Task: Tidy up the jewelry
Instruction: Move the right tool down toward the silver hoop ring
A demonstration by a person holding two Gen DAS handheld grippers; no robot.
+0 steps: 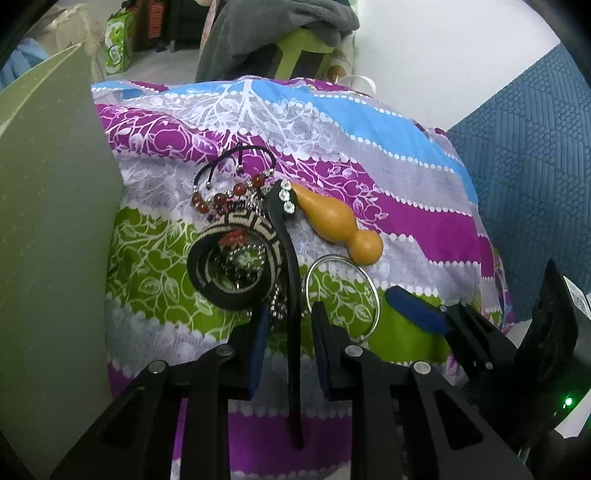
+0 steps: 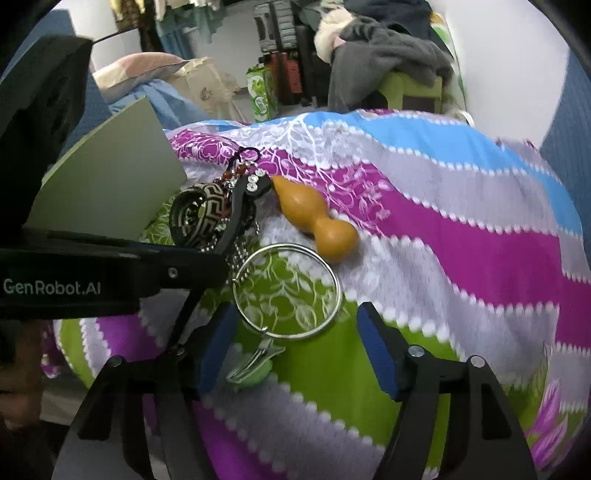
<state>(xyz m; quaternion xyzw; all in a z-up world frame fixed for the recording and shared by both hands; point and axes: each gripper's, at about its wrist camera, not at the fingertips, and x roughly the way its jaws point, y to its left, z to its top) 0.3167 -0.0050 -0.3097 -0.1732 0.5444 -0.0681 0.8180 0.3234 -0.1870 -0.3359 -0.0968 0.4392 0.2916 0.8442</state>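
Jewelry lies on a striped floral cloth (image 1: 369,173). A black strap with rhinestones (image 1: 286,258) runs between the fingers of my left gripper (image 1: 288,321), whose jaws are partly open around it without clearly pinching it. Beside it lie a patterned woven bangle (image 1: 231,273), a red bead bracelet (image 1: 229,197), a bead chain, a yellow gourd (image 1: 340,225) and a silver ring bangle (image 1: 341,291). My right gripper (image 2: 295,332) is open around the near part of the silver bangle (image 2: 288,291), above its small charm (image 2: 253,363). The left gripper (image 2: 192,262) reaches in from the left.
A grey-green board (image 1: 51,229) stands at the left edge of the cloth. A blue quilted surface (image 1: 528,184) lies to the right. A grey blanket on a green stool (image 1: 280,33) and a green box (image 1: 118,40) are behind.
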